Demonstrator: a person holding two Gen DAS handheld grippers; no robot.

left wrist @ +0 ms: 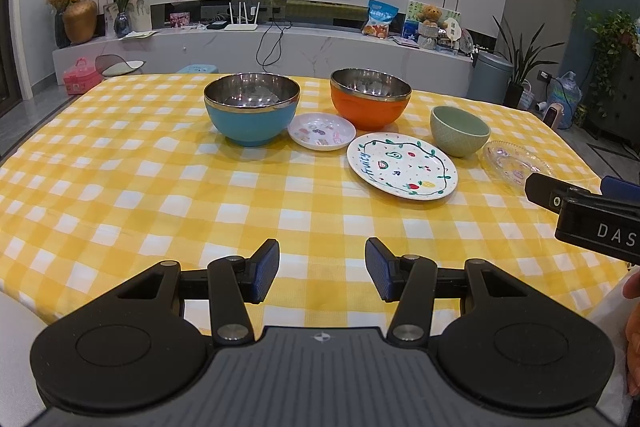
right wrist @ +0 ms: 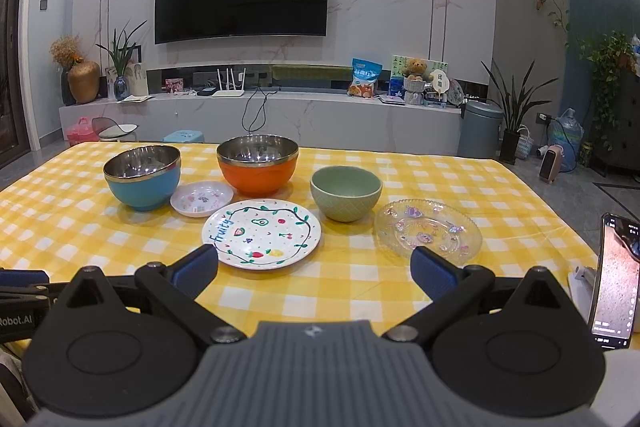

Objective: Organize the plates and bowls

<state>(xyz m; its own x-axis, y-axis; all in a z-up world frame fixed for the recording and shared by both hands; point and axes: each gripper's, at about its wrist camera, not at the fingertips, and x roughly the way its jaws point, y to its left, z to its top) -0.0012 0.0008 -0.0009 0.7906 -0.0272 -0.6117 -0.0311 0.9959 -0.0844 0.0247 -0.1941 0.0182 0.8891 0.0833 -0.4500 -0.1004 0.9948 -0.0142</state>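
Observation:
On the yellow checked tablecloth (left wrist: 120, 163) stand a blue steel-lined bowl (left wrist: 252, 121) (right wrist: 143, 185), an orange steel-lined bowl (left wrist: 370, 105) (right wrist: 258, 169) and a green bowl (left wrist: 459, 137) (right wrist: 346, 199). Between them lie a small white plate (left wrist: 322, 131) (right wrist: 201, 199), a large "fruity" plate (left wrist: 402, 166) (right wrist: 261, 233) and a clear glass plate (left wrist: 516, 161) (right wrist: 428, 231). My left gripper (left wrist: 322, 271) is open and empty near the front edge. My right gripper (right wrist: 314, 267) is open and empty, just short of the fruity and glass plates; it also shows at the right in the left wrist view (left wrist: 576, 201).
A phone (right wrist: 618, 283) stands propped at the table's right front corner. Beyond the table's far edge are a TV cabinet (right wrist: 280, 115), a grey bin (right wrist: 480, 129), stools and potted plants. A hand edge shows at far right (left wrist: 632, 327).

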